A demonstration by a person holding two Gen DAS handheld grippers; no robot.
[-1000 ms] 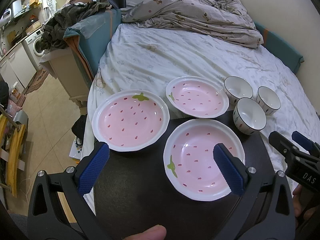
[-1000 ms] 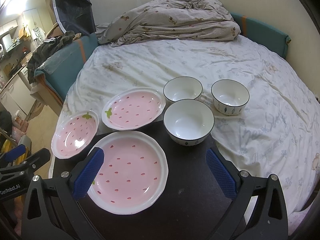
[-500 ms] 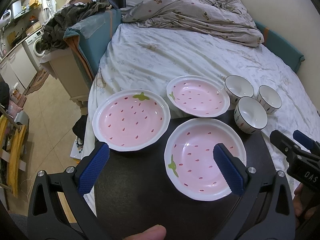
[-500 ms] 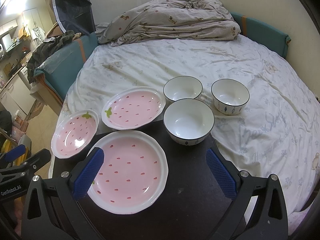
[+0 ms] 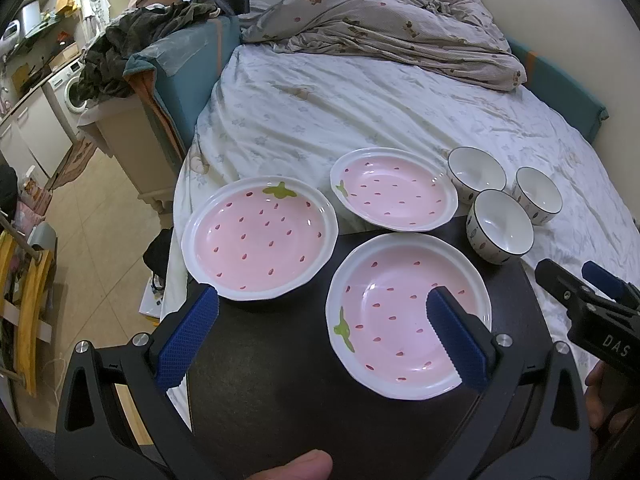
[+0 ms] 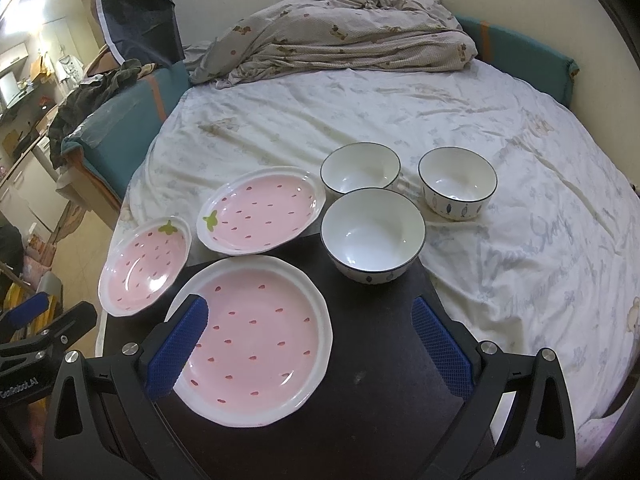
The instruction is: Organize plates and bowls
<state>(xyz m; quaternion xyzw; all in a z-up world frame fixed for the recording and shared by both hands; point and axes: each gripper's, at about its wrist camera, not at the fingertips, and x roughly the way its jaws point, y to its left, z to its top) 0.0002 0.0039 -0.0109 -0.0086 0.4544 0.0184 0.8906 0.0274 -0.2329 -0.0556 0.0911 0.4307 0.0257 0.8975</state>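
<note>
Comparing this moment with the views from a second before showed almost nothing altered: both cameras had crept only a touch nearer the dishes, and no plate or bowl had shifted. The left gripper (image 5: pixel 318 336) hung with its blue fingers spread wide and nothing between them, above the near edge of the black table (image 5: pixel 280 380), one finger over the nearest plate (image 5: pixel 400 320). The right gripper (image 6: pixel 310 346) was likewise spread and empty, straddling that same plate (image 6: pixel 256 340) in its own view. All three strawberry-patterned plates lay flat and separate: the nearest fully on the table, the left plate (image 5: pixel 258 238) overhanging the table's far left corner, the far plate (image 5: pixel 394 188) resting partly on the bedsheet (image 5: pixel 360 112). Of the three white bowls, the nearest bowl (image 6: pixel 372 232) sat at the table's far edge, while the two others (image 6: pixel 360 168) (image 6: pixel 458 182) stood upright on the sheet, near each other. Judged from that, sorting had not begun; nothing was stacked. The slight advance suggested an approach to a first pick, probably the nearest plate, though its low rim against the tabletop looked awkward to get a finger under.
</note>
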